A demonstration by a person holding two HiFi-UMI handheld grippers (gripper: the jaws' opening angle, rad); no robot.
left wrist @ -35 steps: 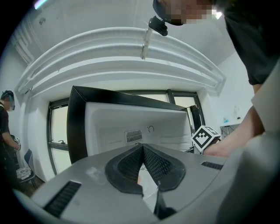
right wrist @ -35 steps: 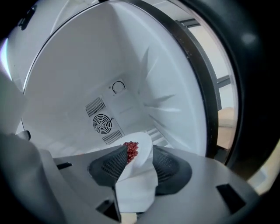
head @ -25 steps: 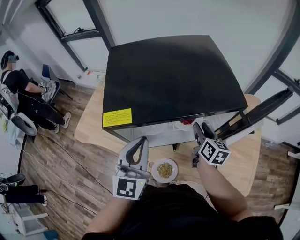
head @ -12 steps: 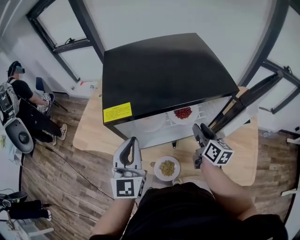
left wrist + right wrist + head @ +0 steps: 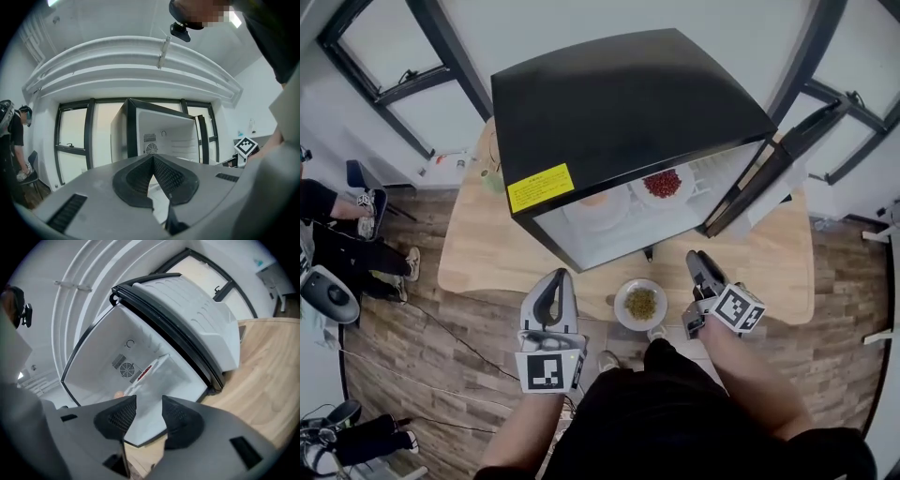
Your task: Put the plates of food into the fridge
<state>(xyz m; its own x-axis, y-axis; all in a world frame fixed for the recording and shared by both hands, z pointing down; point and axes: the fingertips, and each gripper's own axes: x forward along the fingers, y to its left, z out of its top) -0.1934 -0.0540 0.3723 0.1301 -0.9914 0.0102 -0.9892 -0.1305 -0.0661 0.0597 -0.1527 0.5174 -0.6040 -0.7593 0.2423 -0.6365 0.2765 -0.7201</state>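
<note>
Plate of greenish food (image 5: 640,304) sat on the wooden table (image 5: 483,258), just before the open fridge (image 5: 619,112), between both grippers. A plate of red food (image 5: 662,183) lay inside. The left gripper (image 5: 556,277) had its jaws pressed together, empty; the right gripper (image 5: 699,257) held its jaws apart.

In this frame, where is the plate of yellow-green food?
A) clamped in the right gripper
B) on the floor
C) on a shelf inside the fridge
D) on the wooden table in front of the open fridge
D: the plate of yellow-green food sits on the wooden table, just outside the open fridge.
</note>
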